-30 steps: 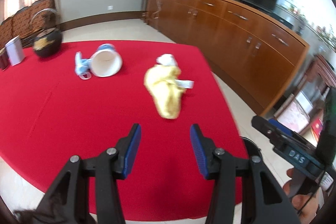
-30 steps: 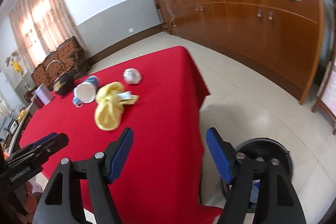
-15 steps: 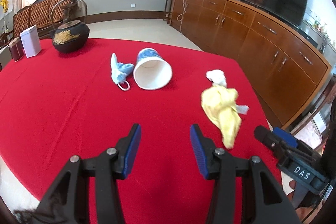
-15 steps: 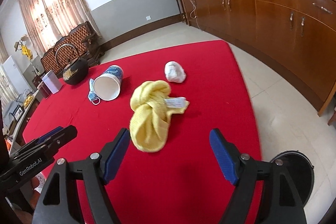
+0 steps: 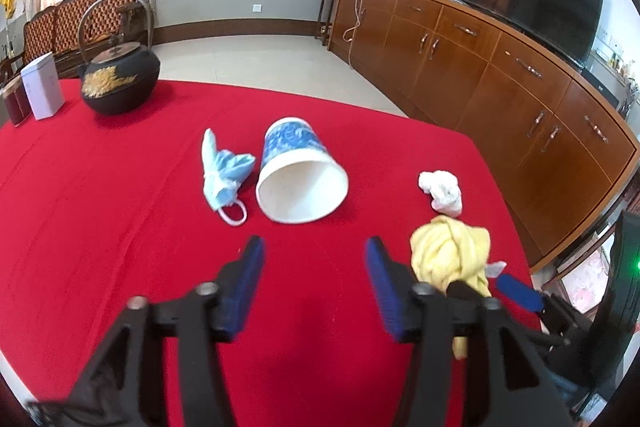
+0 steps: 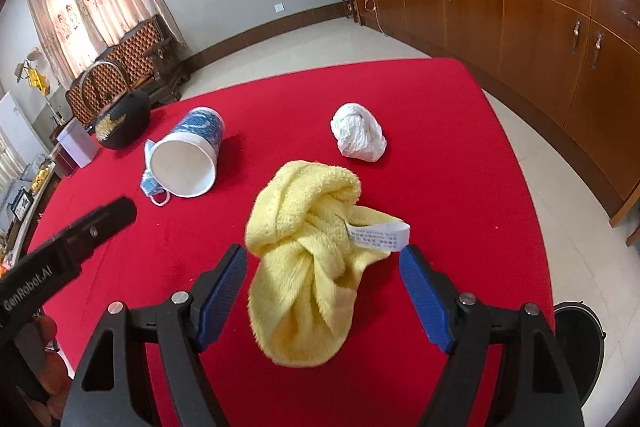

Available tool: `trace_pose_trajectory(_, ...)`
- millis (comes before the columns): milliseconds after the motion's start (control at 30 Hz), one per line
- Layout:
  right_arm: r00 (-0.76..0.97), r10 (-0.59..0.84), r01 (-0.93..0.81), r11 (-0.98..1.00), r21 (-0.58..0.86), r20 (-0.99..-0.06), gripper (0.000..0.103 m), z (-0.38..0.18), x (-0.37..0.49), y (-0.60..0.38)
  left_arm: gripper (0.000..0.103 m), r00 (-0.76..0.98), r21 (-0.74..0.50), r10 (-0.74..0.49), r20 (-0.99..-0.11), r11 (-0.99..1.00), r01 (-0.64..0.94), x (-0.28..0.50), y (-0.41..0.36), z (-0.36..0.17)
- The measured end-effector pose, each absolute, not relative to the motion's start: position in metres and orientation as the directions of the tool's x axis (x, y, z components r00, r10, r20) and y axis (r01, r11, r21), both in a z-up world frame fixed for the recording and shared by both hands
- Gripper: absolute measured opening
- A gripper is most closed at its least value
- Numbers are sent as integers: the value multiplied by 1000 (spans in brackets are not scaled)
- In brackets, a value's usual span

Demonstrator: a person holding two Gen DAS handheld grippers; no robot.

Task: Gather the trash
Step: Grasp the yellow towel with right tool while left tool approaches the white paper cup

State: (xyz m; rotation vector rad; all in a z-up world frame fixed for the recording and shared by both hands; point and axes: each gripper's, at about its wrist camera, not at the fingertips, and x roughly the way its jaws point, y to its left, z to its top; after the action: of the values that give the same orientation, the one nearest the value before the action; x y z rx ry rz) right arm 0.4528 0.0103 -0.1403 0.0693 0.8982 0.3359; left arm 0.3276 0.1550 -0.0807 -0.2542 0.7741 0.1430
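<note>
The left hand-held gripper (image 5: 314, 269) hovers over the red bench (image 5: 100, 211) with its jaws opening and only bare cloth between them. At its twelve o'clock a paper cup (image 5: 300, 177) lies on its side, mouth toward the camera, a crumpled blue face mask (image 5: 224, 173) just beside it at eleven o'clock. The right hand-held gripper (image 6: 322, 279) stands apart, straddling a knotted yellow towel (image 6: 308, 267) without pressing it. A white paper wad (image 6: 358, 138) lies at its twelve o'clock, near the towel. A black bin (image 6: 580, 347) sits on the floor at four o'clock.
</note>
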Motion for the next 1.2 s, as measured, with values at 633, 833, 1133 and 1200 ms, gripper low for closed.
trace_pose_trajectory(633, 599, 360, -320, 926, 198, -715, 35, -140, 466, 17, 73, 702, -131, 91, -706, 958, -256, 390, 162, -91)
trace_pose_trajectory(833, 636, 385, -321, 920, 224, -669, 35, -120, 473, 9, 73, 693, -111, 102, -714, 961, -255, 401, 160, -96)
trace_pose_trajectory(1133, 653, 414, -320, 910, 264, -634, 35, -108, 499, 10, 74, 672, -124, 93, -735, 955, -268, 412, 167, -104)
trace_pose_trajectory(1200, 660, 416, -323, 909, 265, -625, 35, -103, 503, 9, 74, 677, -143, 79, -732, 954, -265, 407, 168, -101)
